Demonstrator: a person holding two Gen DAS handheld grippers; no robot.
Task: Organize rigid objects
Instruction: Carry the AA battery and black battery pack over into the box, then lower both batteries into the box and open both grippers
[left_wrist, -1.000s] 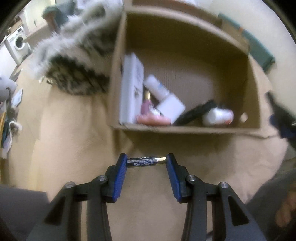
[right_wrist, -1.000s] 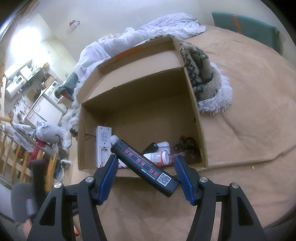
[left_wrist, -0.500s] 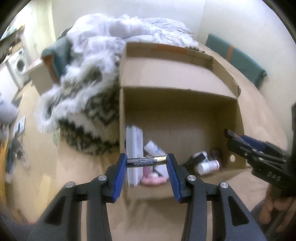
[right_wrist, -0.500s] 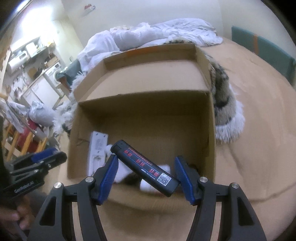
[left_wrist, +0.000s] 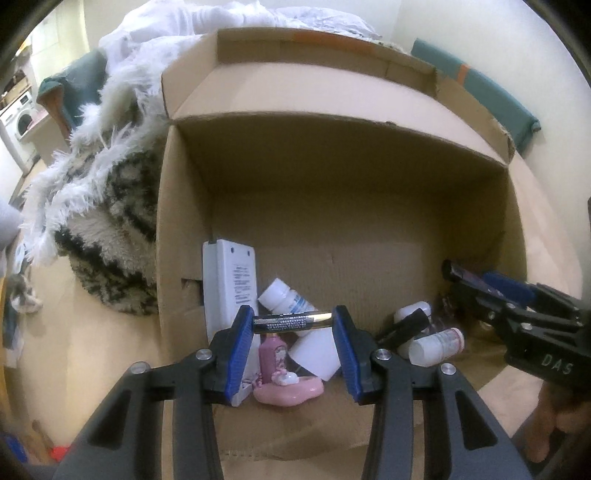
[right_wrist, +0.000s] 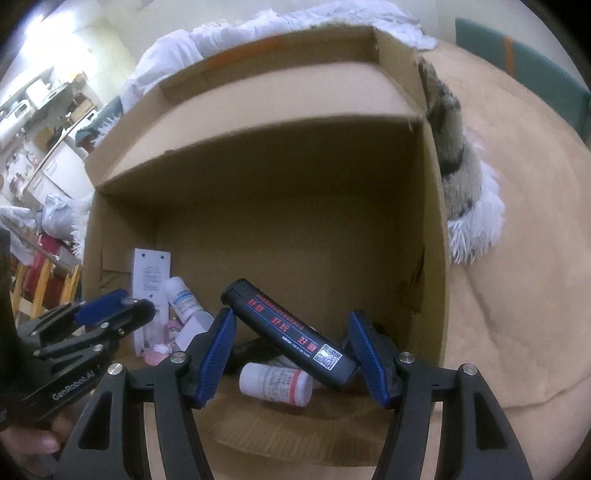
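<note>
The left gripper (left_wrist: 293, 320) clamps a battery (left_wrist: 291, 320); the right gripper (right_wrist: 291, 341) clamps a lighter (right_wrist: 290, 334), which hides much of the cardboard box (right_wrist: 432, 229) contents at lower centre.

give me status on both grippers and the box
Left gripper shut on battery. Right gripper shut on black lighter. Both at cardboard box mouth; bottles already inside, nothing blocking.
</note>
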